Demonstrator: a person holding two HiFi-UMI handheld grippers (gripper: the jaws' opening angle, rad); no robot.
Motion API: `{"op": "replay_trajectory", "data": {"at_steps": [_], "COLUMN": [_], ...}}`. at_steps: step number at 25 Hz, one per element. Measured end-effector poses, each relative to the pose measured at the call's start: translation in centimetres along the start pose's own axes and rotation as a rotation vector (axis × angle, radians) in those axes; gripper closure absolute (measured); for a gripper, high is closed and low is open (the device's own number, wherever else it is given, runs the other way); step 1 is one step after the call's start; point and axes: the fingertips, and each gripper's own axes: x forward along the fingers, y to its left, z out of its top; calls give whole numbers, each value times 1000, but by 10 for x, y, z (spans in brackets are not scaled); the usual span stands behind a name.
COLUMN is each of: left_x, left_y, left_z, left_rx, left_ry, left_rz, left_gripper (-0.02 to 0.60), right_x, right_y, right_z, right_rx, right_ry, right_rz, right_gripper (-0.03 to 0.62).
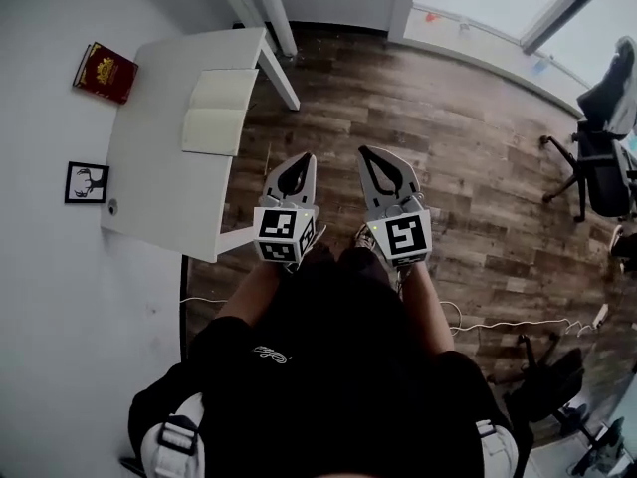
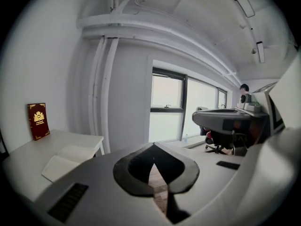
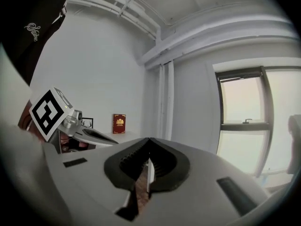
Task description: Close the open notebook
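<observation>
Notebook (image 1: 221,111) open on table (image 1: 157,172); left tool (image 1: 303,158), right tool (image 1: 367,151) closed, empty (red book (image 1: 105,72) print illegible).

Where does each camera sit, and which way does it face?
Head view: on the person's head, steeply down at table, open notebook and floor; arms, left gripper and right gripper show.
Left gripper view: on left gripper, along shut jaws toward table and window.
Right gripper view: on right gripper, toward wall; left gripper shows.
Shared: red book, all three.
</observation>
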Motion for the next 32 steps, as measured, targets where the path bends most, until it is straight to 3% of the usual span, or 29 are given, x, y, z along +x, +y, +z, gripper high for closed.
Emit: {"op": "replay_trajectory", "data": {"at_steps": [9, 13, 18, 24, 26, 28, 32], "left_x": [-14, -33, -55, -78, -85, -92, -98], "left_y": [73, 118, 177, 219, 225, 230, 237], "left_z": [-27, -47, -74, -123, -133, -141, -153], "left_rx": [-107, -173, -266, -387, -416, -421, -443], "left_ry": [46, 49, 13, 51, 61, 73, 85], "left_rz": [252, 350, 480, 557, 567, 580, 603], "left_gripper": [578, 578, 578, 578, 578, 578, 578], "right_x": [78, 117, 162, 209, 224, 235, 257], "right_y": [35, 75, 136, 193, 210, 225, 242], "right_z": [-21, -33, -52, -92, -105, -123, -156], "right_rx": [-25, -123, -164, -307, -421, -602, -895], "right_ry": [27, 67, 101, 147, 165, 176, 134], "right_rz": [278, 380, 524, 595, 613, 628, 621], "right_gripper": [572, 572, 571, 571, 551, 419, 419]}}
